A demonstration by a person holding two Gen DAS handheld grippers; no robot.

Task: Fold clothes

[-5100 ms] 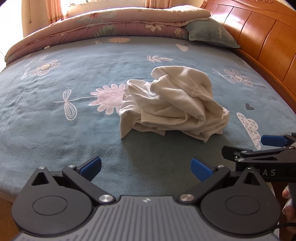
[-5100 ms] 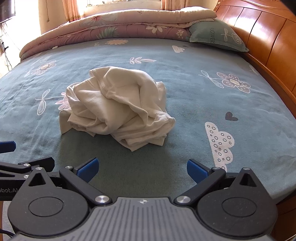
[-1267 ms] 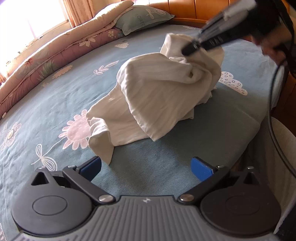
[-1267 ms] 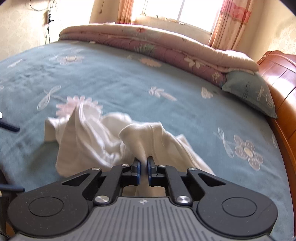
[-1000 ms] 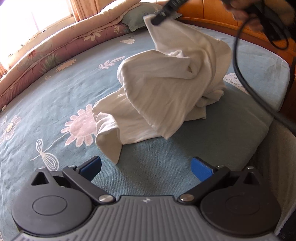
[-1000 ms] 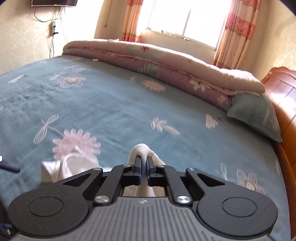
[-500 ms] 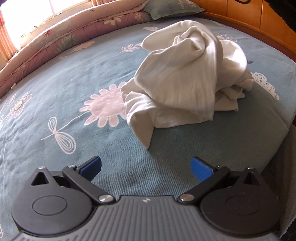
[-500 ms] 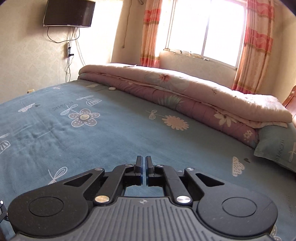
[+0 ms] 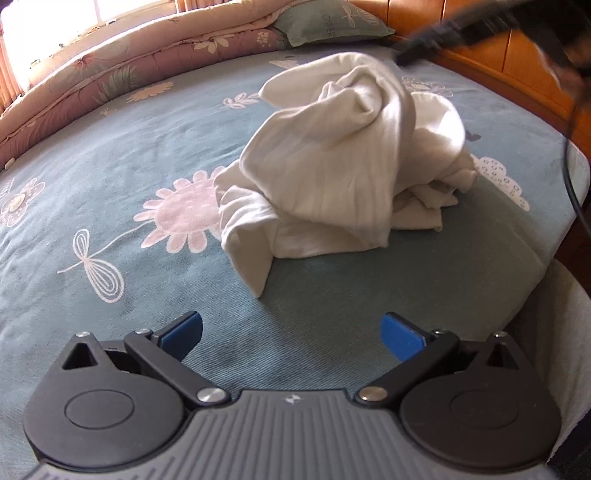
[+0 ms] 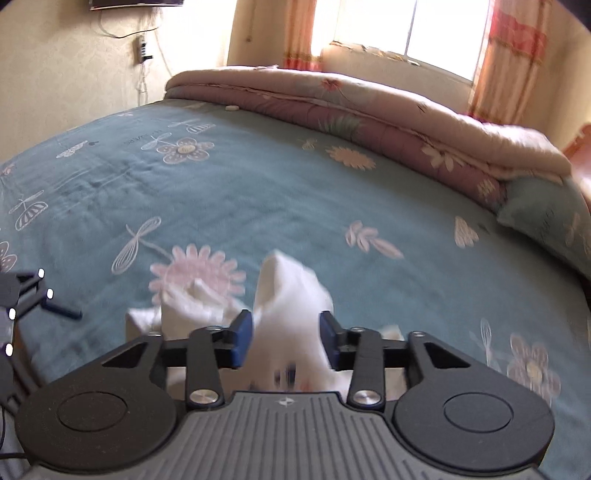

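A crumpled white garment (image 9: 332, 162) lies in a heap on the teal flowered bedspread (image 9: 110, 166). My left gripper (image 9: 291, 332) is open and empty, low over the bed, a short way in front of the heap. My right gripper (image 10: 286, 338) is open, its blue pads on either side of a raised fold of the garment (image 10: 291, 295) without pinching it. The right gripper also shows blurred in the left wrist view (image 9: 424, 40), just above the heap's far side.
A rolled pink quilt (image 9: 129, 55) and a green pillow (image 9: 332, 22) lie along the far side of the bed. A wooden headboard (image 9: 517, 62) runs along the right. The bed edge drops off at the right front (image 9: 561, 236). A cable (image 9: 569, 147) hangs there.
My right gripper was shut on the garment and lifting it; it has come down again and opened over the heap. The garment has dropped back into a pile. My left gripper stayed open.
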